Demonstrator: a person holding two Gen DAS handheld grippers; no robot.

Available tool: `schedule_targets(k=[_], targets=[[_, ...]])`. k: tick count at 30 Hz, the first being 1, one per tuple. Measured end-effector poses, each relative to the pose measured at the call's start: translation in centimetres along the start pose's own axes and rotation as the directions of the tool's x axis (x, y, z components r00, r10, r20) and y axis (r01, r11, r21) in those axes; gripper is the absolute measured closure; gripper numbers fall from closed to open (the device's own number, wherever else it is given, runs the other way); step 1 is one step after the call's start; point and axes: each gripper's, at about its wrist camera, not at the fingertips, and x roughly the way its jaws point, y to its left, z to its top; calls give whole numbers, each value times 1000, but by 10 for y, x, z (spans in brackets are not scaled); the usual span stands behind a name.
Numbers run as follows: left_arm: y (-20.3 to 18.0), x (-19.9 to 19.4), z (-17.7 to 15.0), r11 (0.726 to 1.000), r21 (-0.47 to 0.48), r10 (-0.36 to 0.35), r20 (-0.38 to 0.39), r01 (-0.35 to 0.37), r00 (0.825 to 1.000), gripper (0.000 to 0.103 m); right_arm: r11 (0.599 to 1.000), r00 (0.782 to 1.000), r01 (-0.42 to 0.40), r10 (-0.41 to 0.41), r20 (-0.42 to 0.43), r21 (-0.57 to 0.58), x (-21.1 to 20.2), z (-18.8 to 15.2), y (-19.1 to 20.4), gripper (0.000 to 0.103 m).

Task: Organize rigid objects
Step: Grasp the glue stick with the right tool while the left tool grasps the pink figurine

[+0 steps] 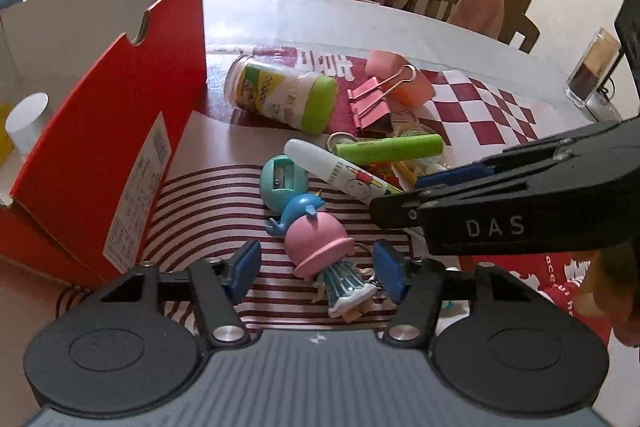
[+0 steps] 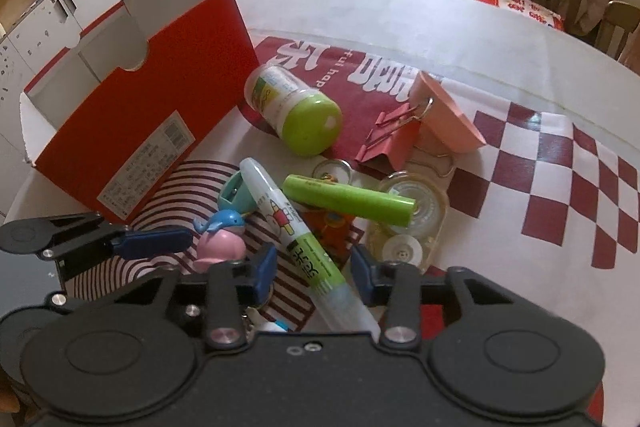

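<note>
Straddling a doll keychain (image 1: 326,259) on the table (image 1: 320,19), our left gripper (image 1: 316,269) stands part-open, untouching; our right gripper (image 2: 314,273) likewise brackets a glue stick (image 2: 304,243). We should centre each before lifting toward the red box (image 2: 140,115).

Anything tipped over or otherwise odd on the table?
Yes: the green-lidded jar lies on its side beside the red box, and the pens, clip and toys lie in a loose heap. Nothing looks spilled or broken.
</note>
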Motion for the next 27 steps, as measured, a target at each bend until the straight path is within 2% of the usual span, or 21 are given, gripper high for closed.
schedule_targets(k=[3, 6, 9, 11, 19, 22, 27], targets=[[4, 4, 2, 1000, -21, -11, -8, 11, 1000, 51, 1000, 1000, 7, -8, -17, -5, 5, 1, 2, 68], [3, 6, 2, 1000, -7, -13, -3, 13, 1000, 53, 1000, 1000, 5, -5, -22, 8, 8, 2, 3, 73], [3, 7, 3, 1000, -1, -23, -5, 23, 1000, 57, 1000, 1000, 9, -8, -28, 14, 10, 4, 4, 74], [2, 7, 4, 999, 7, -32, -6, 32, 999, 64, 1000, 999, 14, -14, -29, 10, 11, 5, 6, 77], [6, 4, 4, 998, -8, -56, -11, 56, 998, 65, 999, 1000, 26, -26, 8, 32, 3, 1, 9, 83], [9, -3, 4, 998, -16, -66, -4, 66, 998, 65, 998, 999, 10, -12, 30, 66, -8, -1, 7, 87], [10, -18, 3, 995, -29, -100, 8, 100, 995, 65, 996, 997, -8, 1, 81, 85, -30, -8, 7, 87]])
